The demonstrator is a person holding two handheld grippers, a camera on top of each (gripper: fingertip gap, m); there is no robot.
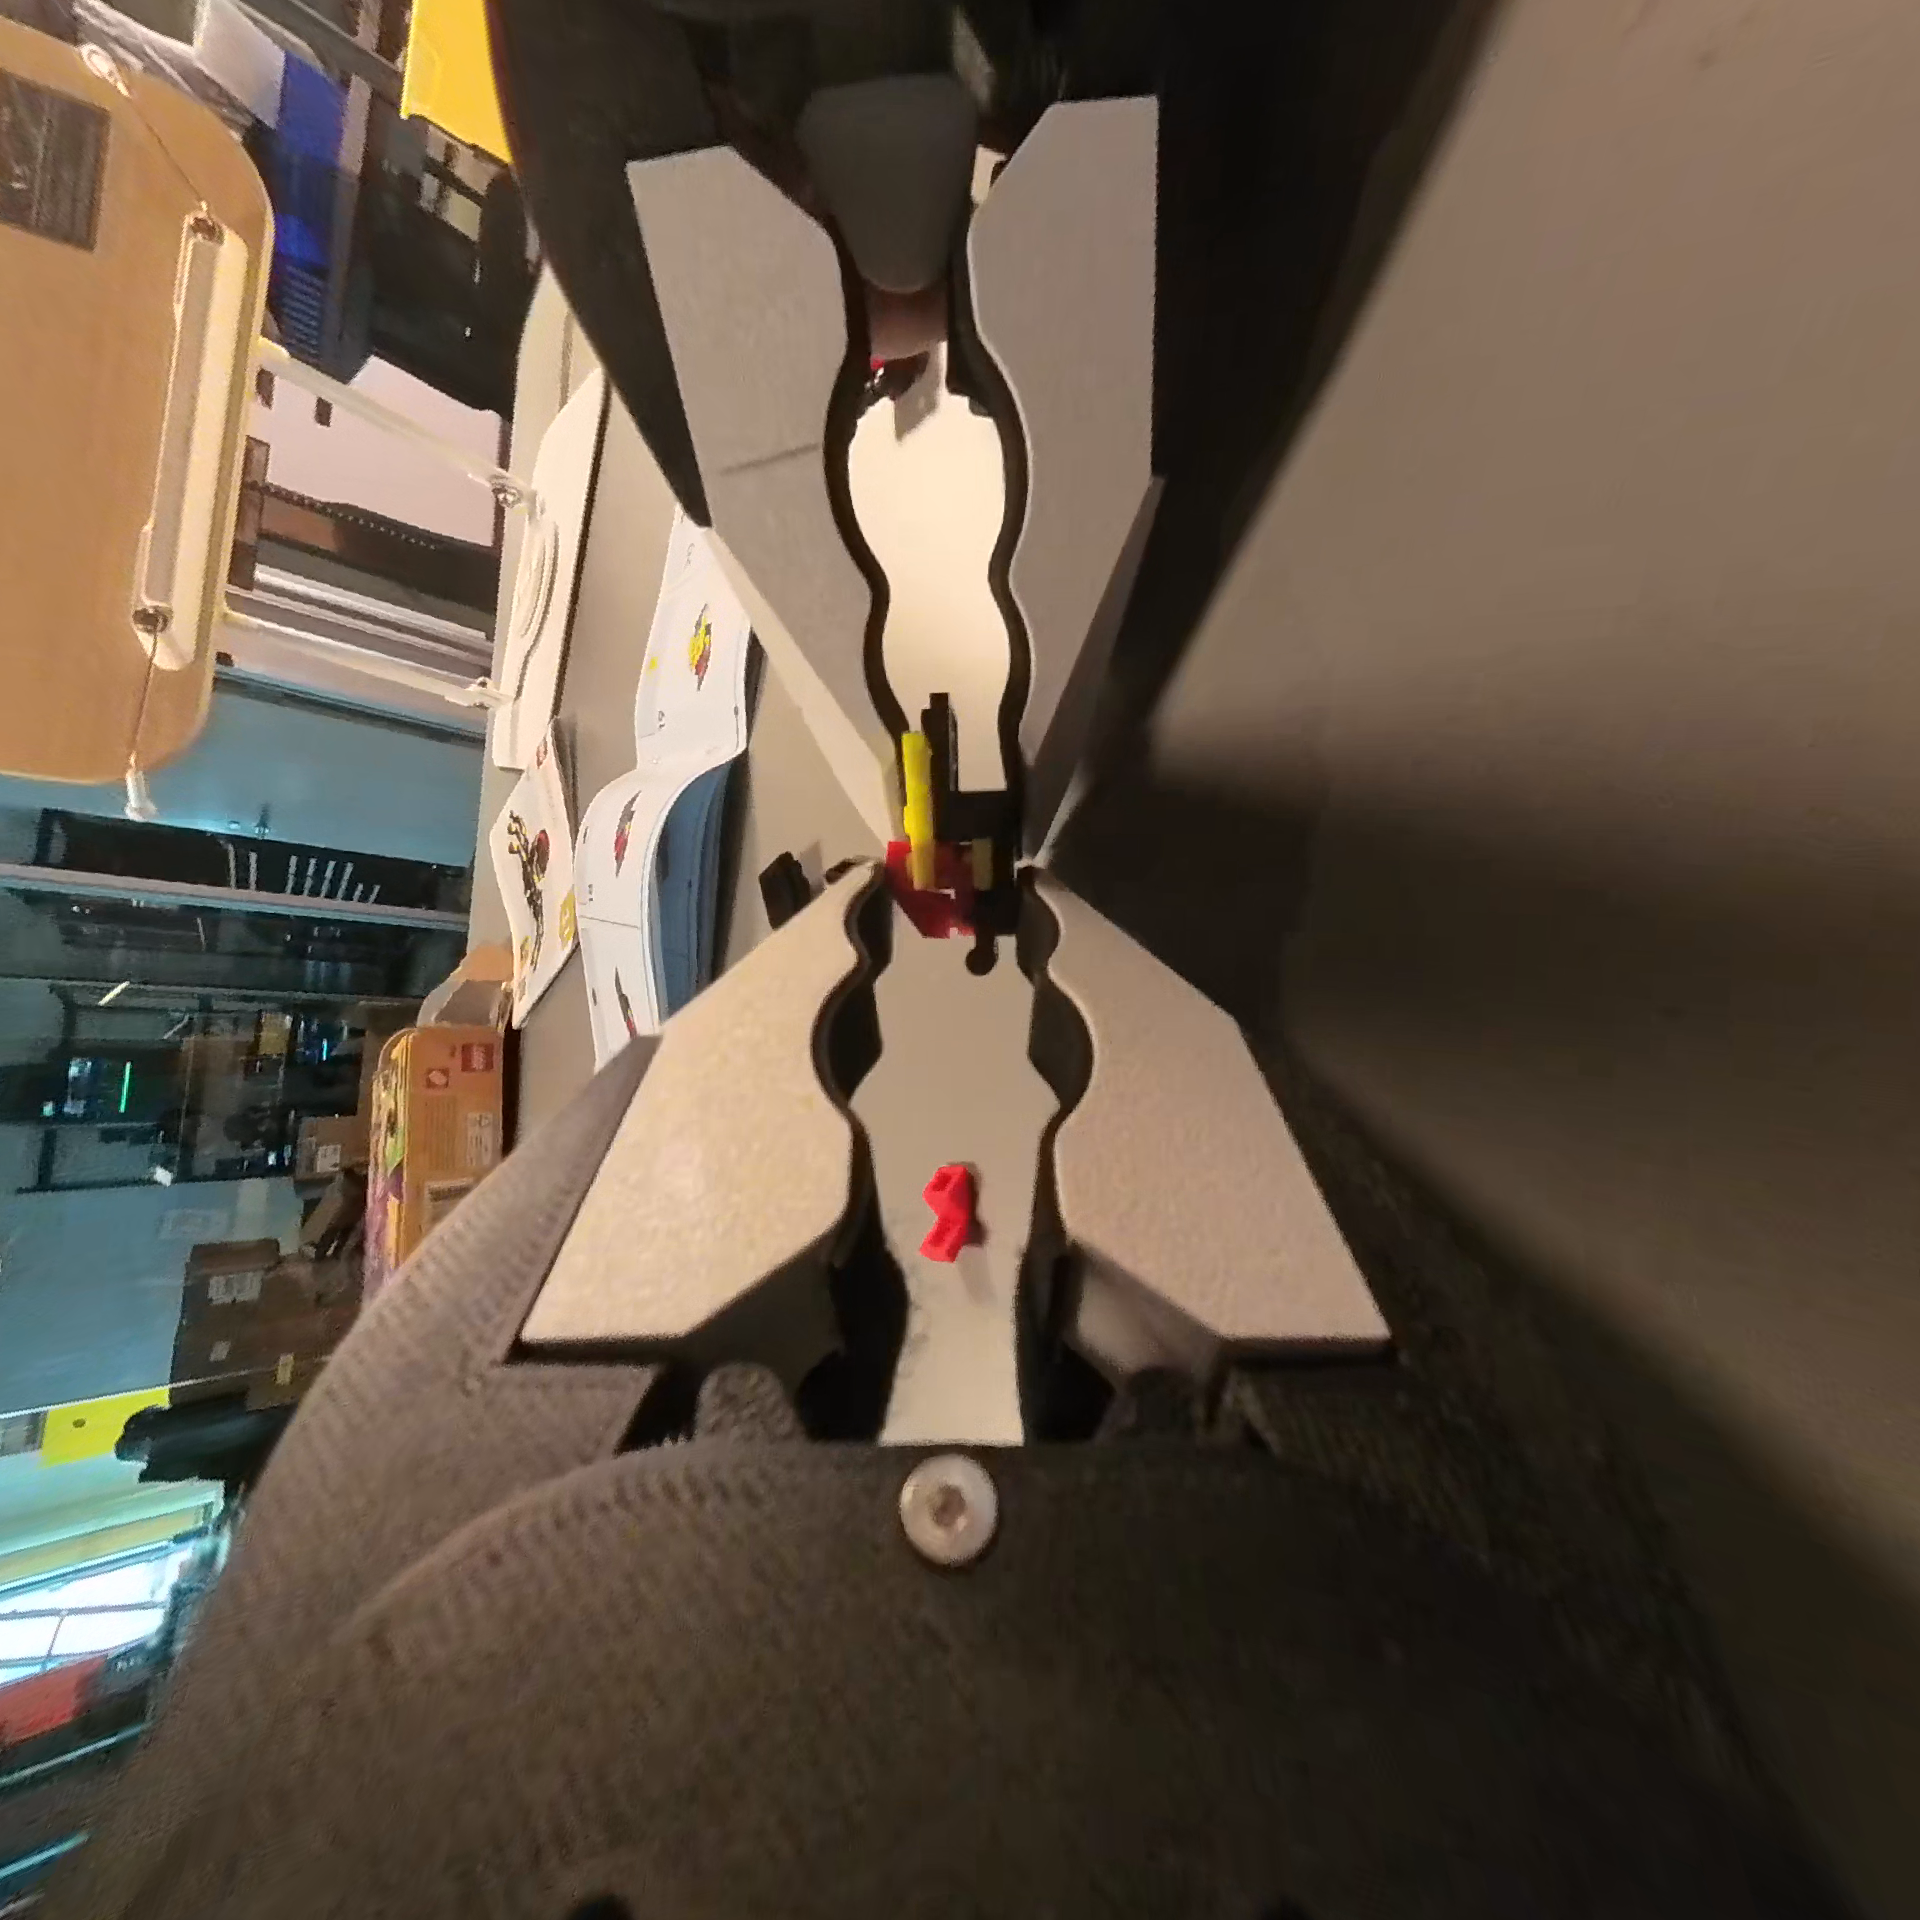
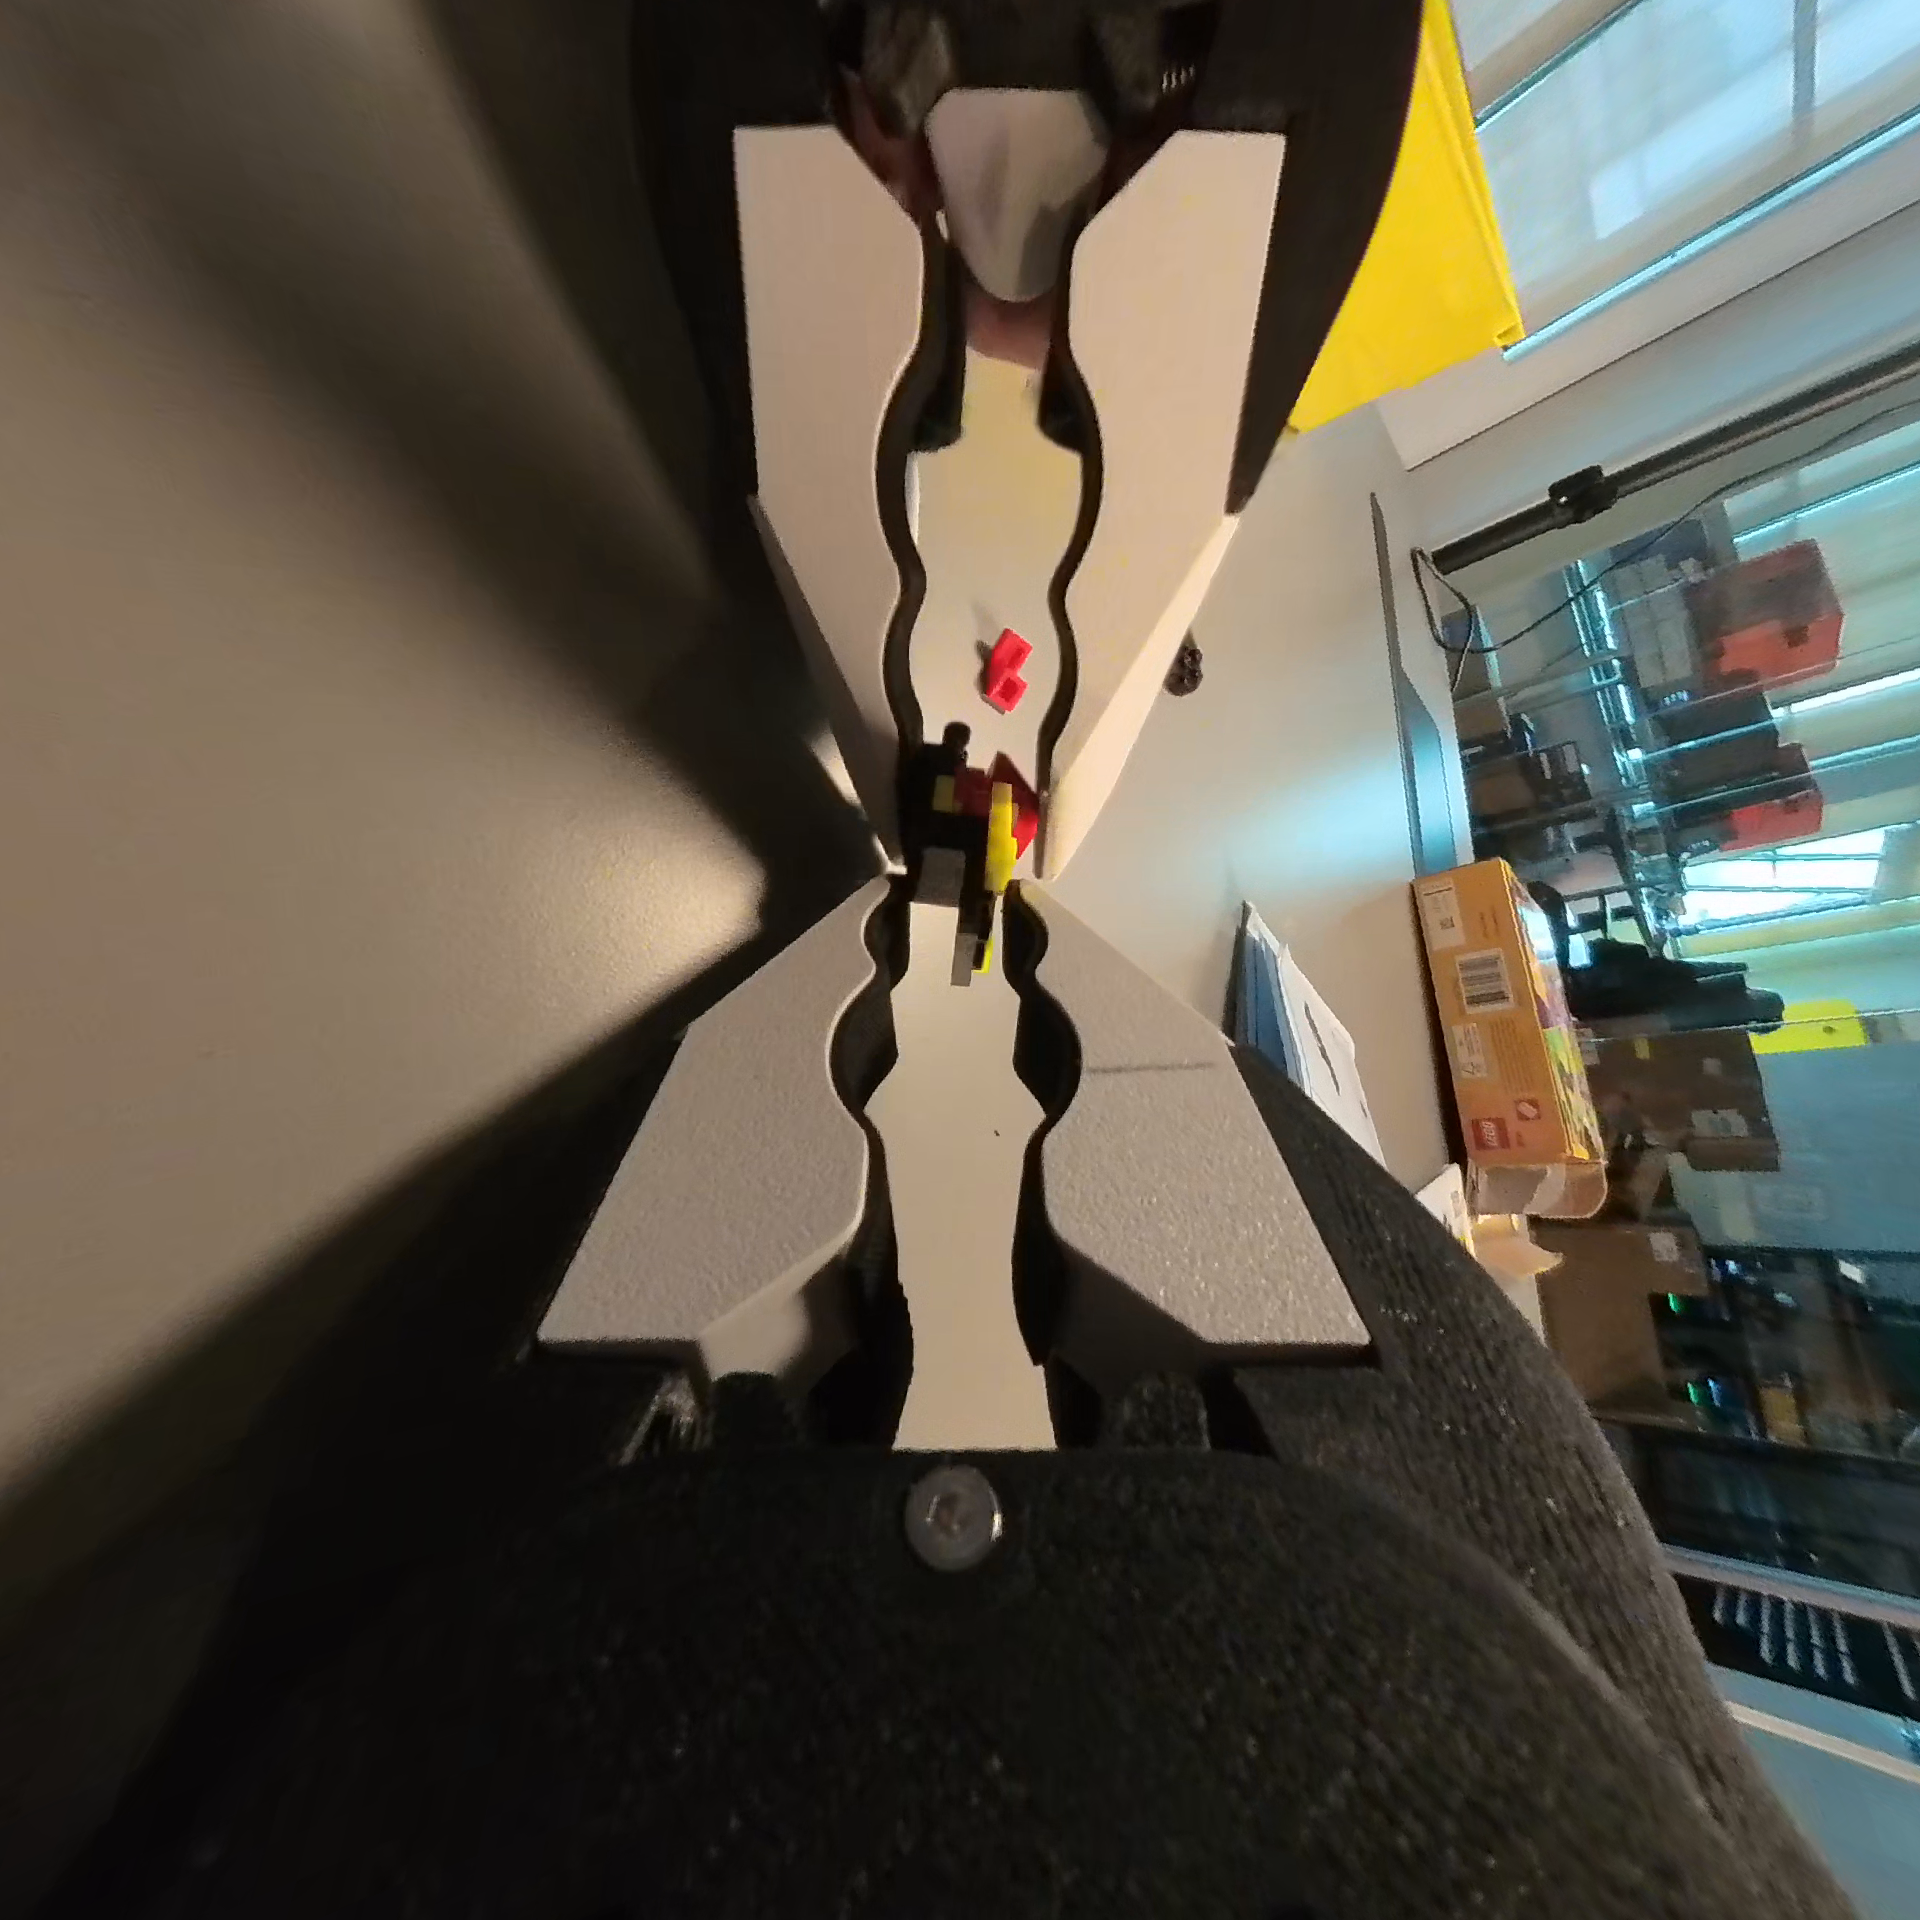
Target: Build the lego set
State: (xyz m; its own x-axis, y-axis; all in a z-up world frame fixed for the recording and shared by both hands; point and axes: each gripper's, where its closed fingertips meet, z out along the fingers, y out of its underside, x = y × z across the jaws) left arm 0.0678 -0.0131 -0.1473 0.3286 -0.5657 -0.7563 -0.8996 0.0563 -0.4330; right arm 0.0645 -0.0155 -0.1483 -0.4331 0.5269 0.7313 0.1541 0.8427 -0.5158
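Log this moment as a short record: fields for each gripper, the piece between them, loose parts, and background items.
left gripper: closed on the small lego assembly, tip to tip with the other gripper
right gripper: closed on the same assembly from the opposite side
lego assembly: black, yellow and red bricks, held off the table by both
loose red piece: lying alone on the white table
instruction booklet: open on the table
lego box: orange-yellow, at the table edge
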